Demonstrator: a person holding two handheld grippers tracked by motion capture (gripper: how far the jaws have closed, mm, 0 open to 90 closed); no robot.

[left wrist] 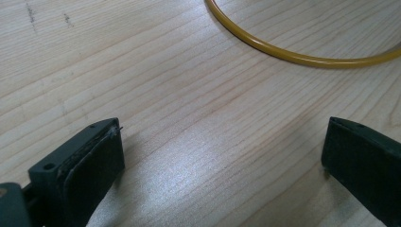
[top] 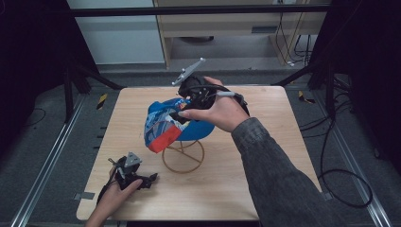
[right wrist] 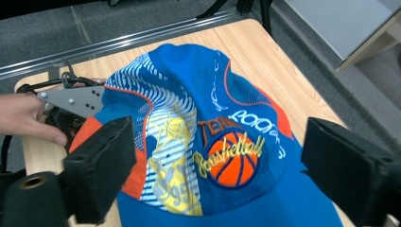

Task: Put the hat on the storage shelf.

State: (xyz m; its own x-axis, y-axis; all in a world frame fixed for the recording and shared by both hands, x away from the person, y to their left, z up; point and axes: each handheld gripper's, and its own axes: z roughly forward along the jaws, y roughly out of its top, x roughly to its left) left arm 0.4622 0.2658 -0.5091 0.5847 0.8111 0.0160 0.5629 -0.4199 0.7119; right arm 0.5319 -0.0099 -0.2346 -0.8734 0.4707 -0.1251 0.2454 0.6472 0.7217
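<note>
two grippers: we are holding the right gripper (right wrist: 213, 179) jaws spread above the cap (right wrist: 213, 137) on its wire stand (top: 183, 156); left gripper (left wrist: 222, 161) is resting far off, also spread

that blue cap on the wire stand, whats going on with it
A person works at a wooden table with tongs in each hand. The right tongs hover open over a blue basketball cap sitting on a yellow wire stand, not gripping it. The left tongs rest open on the table near the stand's ring.

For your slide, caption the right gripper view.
Open right gripper poised above a blue basketball cap on the wooden table.
</note>
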